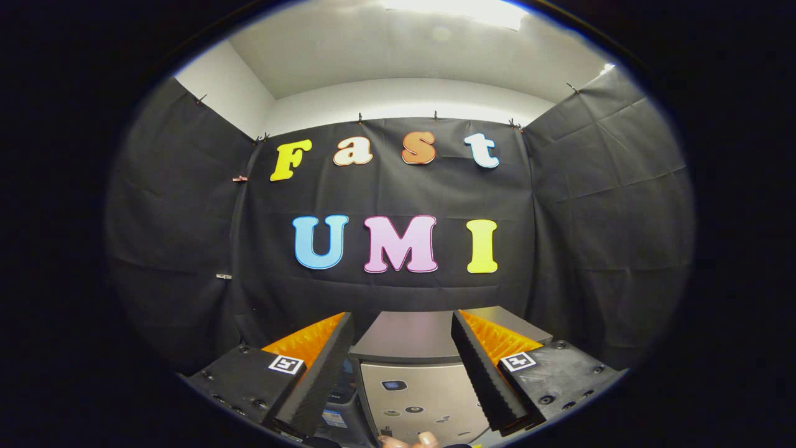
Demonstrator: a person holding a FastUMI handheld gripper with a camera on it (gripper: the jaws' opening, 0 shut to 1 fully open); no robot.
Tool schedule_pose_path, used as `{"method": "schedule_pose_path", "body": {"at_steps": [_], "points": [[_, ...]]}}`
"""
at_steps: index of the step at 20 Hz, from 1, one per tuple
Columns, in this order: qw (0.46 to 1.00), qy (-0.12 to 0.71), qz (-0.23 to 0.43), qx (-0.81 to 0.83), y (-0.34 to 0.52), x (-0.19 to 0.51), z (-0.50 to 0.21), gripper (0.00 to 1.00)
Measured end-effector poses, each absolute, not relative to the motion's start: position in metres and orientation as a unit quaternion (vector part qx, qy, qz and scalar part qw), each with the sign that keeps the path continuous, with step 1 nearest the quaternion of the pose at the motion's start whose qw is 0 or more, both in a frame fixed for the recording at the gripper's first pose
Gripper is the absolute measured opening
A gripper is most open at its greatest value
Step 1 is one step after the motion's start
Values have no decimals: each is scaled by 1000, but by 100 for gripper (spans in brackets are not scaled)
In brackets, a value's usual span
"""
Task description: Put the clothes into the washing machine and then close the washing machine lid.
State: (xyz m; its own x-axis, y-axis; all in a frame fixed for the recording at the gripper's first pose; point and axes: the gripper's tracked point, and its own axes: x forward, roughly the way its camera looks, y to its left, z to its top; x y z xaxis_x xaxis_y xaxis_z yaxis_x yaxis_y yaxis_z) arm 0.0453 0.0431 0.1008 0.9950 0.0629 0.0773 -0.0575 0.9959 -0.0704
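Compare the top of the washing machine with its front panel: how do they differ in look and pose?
The top of the washing machine is dark, plain and lies flat; the front panel is pale and faces the gripper. The top is bare, while the front panel carries small dark marks. The open fingers frame the machine, touching nothing. Both surfaces look smooth and belong to one box-shaped machine against the black cloth wall.

Gripper [401, 339] camera, level, facing booth wall [398, 186] above nearby washing machine [407, 348].
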Motion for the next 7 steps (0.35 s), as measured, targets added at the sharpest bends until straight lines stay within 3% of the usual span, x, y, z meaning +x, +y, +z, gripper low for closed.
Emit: {"method": "schedule_pose_path", "body": {"at_steps": [7], "points": [[998, -42, 31, -37, 44, 42, 102, 99]]}}
